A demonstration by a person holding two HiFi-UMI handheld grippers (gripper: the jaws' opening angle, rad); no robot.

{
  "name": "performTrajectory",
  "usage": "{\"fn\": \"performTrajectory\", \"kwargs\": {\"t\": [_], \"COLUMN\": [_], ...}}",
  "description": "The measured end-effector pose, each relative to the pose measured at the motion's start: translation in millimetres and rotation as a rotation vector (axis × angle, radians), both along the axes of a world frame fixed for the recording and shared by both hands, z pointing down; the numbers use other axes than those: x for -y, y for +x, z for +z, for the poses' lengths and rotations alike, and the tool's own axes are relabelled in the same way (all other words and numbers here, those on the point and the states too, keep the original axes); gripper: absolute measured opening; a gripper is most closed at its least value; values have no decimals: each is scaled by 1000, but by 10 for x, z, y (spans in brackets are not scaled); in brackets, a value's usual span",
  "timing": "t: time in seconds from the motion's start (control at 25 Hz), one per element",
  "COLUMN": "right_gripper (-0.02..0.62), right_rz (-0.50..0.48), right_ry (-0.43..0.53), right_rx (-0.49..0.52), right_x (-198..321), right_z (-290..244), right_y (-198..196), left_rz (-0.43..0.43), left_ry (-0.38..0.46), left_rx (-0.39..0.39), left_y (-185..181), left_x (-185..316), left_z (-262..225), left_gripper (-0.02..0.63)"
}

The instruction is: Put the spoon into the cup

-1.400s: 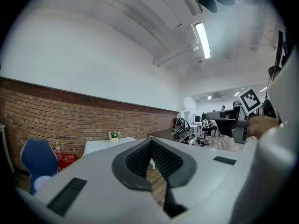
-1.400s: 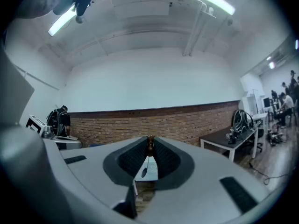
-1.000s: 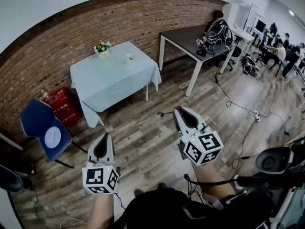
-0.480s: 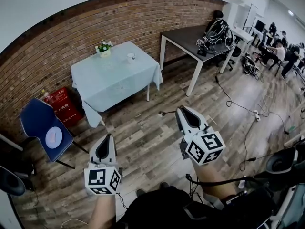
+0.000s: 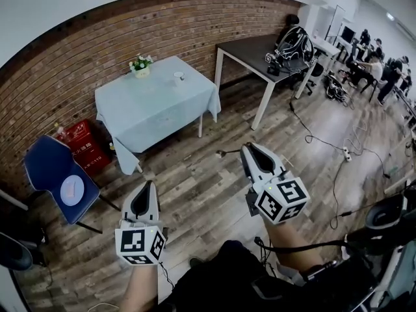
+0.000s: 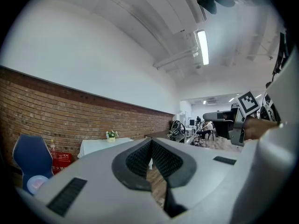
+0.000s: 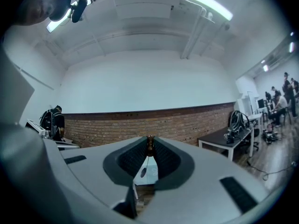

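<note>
Far off, a white cup (image 5: 177, 78) stands on a table under a pale blue cloth (image 5: 156, 106), near a small flower pot (image 5: 140, 65). My right gripper (image 5: 246, 149) is held level over the wooden floor, shut on a thin spoon (image 5: 225, 153) that sticks out to the left of its tip. In the right gripper view the spoon's handle (image 7: 150, 147) is pinched at the jaw tips (image 7: 150, 141) and its bowl hangs below. My left gripper (image 5: 148, 184) is lower left, its jaws (image 6: 150, 143) together with nothing between them.
A blue chair (image 5: 55, 171) and a red box (image 5: 81, 142) stand left of the table by the brick wall. A dark desk (image 5: 257, 54) with a bag (image 5: 296, 43) is to the right. Cables (image 5: 325, 145) trail across the floor. People sit far right (image 5: 377, 60).
Both grippers have drifted slightly forward over the floor, and the view has shifted a little with them. The spoon stays pinched in the right gripper.
</note>
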State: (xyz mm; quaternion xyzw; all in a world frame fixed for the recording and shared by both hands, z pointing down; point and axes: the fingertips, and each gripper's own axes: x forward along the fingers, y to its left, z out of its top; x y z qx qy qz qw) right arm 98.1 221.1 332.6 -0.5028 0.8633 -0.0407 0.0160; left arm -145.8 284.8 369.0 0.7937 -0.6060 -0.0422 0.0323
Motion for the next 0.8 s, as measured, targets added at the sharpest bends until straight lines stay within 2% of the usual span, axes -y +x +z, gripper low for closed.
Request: {"fn": "performTrajectory", "kwargs": {"t": [0.36, 0.8], "right_gripper": [54, 54], "right_rz": [-16, -60], "right_ry": [2, 12], "right_rx": [-5, 20], "right_x": [153, 929], "right_z": [41, -10], "right_y": [-144, -173], "left_rz": [-2, -42], "left_ry": [-2, -9], "left_rx": [-2, 28], "left_y": [-77, -98], "left_x": [135, 805], "left_z": [63, -13], "left_gripper": [9, 9]}}
